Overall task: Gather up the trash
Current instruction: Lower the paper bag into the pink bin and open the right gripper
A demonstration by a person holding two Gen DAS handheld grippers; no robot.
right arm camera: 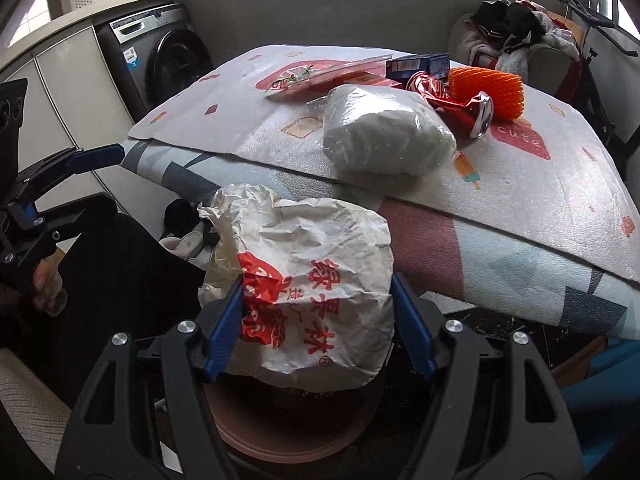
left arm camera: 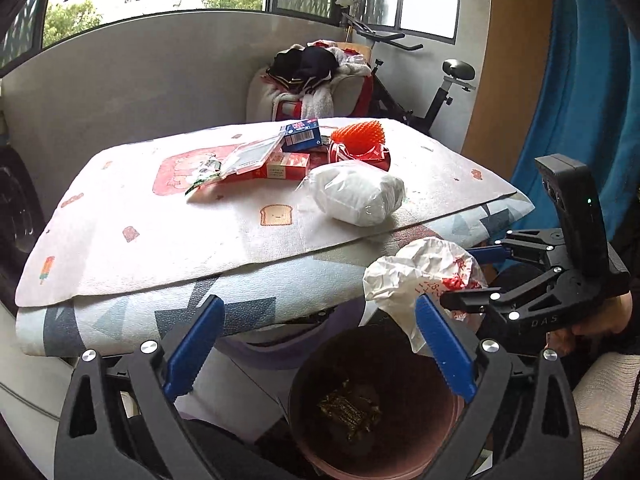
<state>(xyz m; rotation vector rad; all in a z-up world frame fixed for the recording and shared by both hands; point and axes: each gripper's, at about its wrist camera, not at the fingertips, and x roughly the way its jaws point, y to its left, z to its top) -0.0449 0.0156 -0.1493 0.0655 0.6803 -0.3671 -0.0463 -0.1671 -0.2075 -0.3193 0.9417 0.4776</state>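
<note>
Drop-off step. Your left gripper (left arm camera: 320, 344) is spread wide with nothing between the jaws, tilted down over the bin (left arm camera: 372, 404), which sits just below and ahead of them. Your right gripper (right arm camera: 316, 328) pinches the crumpled paper bag (right arm camera: 304, 280) between both pads, angled steeply down, bin rim (right arm camera: 288, 446) directly beneath. Next: spread the right jaws so it falls in. More trash on the mat (left arm camera: 160, 232) beyond.

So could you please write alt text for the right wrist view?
The right gripper holds a crumpled white paper bag with red print above a brown bin. Behind it, a table bears a plastic-wrapped white bundle, a crushed red can and boxes.
</note>
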